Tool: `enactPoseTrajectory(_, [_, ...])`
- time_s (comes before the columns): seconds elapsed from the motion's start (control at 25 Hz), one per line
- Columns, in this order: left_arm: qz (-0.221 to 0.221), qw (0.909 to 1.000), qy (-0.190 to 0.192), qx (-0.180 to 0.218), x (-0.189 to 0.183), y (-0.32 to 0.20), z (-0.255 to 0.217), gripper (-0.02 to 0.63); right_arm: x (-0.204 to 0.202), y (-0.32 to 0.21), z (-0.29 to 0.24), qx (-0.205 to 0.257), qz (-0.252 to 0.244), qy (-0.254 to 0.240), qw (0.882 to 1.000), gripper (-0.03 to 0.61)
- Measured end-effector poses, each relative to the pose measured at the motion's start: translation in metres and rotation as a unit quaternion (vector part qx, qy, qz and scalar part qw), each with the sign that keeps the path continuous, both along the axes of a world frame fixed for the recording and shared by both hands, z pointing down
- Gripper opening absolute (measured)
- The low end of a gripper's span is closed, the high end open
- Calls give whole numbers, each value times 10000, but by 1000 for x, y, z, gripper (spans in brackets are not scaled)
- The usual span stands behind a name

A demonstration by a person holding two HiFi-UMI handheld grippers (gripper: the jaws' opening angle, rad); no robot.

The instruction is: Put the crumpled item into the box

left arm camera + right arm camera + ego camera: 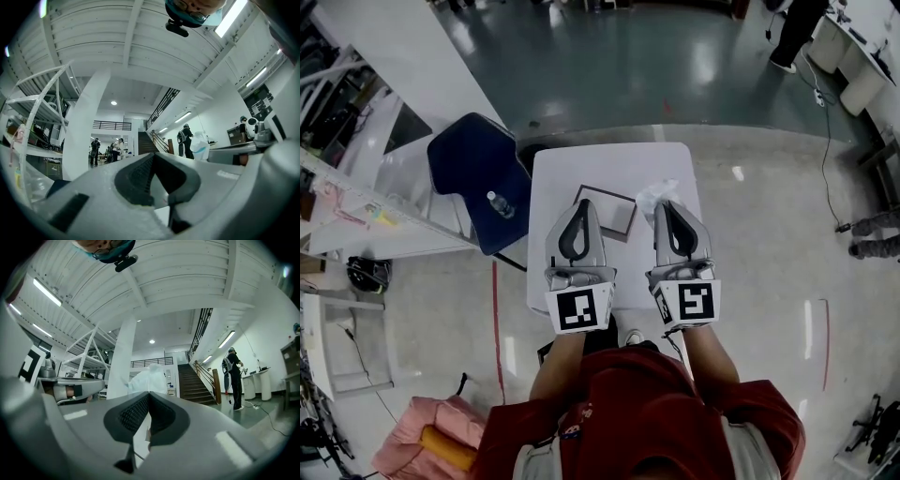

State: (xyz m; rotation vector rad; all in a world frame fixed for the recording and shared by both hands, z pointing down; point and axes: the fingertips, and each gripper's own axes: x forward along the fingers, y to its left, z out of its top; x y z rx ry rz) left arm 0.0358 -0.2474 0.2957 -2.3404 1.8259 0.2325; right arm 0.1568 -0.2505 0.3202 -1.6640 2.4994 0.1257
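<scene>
A small white table (pixel 548 187) stands in front of me in the head view. On it lies a flat square box (pixel 619 202) with a dark rim, partly covered by my left gripper (pixel 581 202). The crumpled white item (pixel 656 194) lies at the table's right, just beyond the tips of my right gripper (pixel 667 204). Both grippers hover side by side over the table, shut and holding nothing. The crumpled item (pixel 147 377) shows straight ahead of my right gripper (pixel 149 393) in its own view. It (pixel 199 145) appears to the right of my left gripper (pixel 153 154) in the left gripper view.
A dark blue chair (pixel 473 173) with a water bottle (pixel 499 204) on its seat stands against the table's left side. White shelving (pixel 356 187) runs along the left. A pink bag (pixel 422 436) lies at the lower left. A person (pixel 792 33) stands far off at the upper right.
</scene>
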Motion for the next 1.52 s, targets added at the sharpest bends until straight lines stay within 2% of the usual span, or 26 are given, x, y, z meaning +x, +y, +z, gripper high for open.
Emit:
enactPoseTrajectory(0.44, [8, 9998, 127, -165, -54, -71, 15, 3, -58, -73, 15, -281, -54, 199, 9994, 3])
enactPoseTrajectory(0.88, [50, 9986, 324, -404, -98, -117, 36, 3, -105, -124, 43, -666, -8, 478, 9966, 3])
enactPoseTrajectory(1.12, [77, 9979, 387, -520, -122, -135, 51, 3, -130, -147, 68, -1014, -93, 706, 9923, 3])
enactPoseTrajectory(1.52, [139, 9973, 395, -595, -140, -156, 73, 3, -161, -179, 125, -1638, -343, 1066, 9801, 3])
